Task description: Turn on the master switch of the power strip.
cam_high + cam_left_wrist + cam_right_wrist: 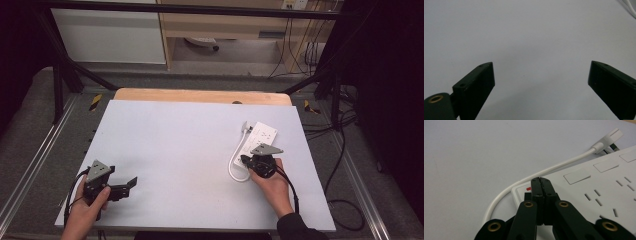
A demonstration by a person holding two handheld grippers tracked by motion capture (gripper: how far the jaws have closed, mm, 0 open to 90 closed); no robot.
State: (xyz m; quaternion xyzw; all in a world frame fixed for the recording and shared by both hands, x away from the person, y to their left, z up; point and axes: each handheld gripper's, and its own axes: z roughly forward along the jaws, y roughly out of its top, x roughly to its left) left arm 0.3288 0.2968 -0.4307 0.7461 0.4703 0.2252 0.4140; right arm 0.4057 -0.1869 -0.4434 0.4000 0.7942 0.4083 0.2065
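**Closed right gripper at the end of a white power strip; left gripper spread over bare table**

The right gripper [541,181], held in the person's right hand [274,187], has its two black jaws pressed flat together with nothing between them. Their joined tips sit over the near end of the white rectangular plastic power strip [604,185], just beside a small red switch [528,188]; whether the tips touch the strip cannot be told. The strip lies on the right part of the pale grey table top [175,145], its white round cable [506,192] looping around that end and running along the strip's side to a white plug [607,140]. The left gripper [541,82], in the left hand [85,212] near the table's front left corner, has its jaws spread wide, holding and touching nothing.
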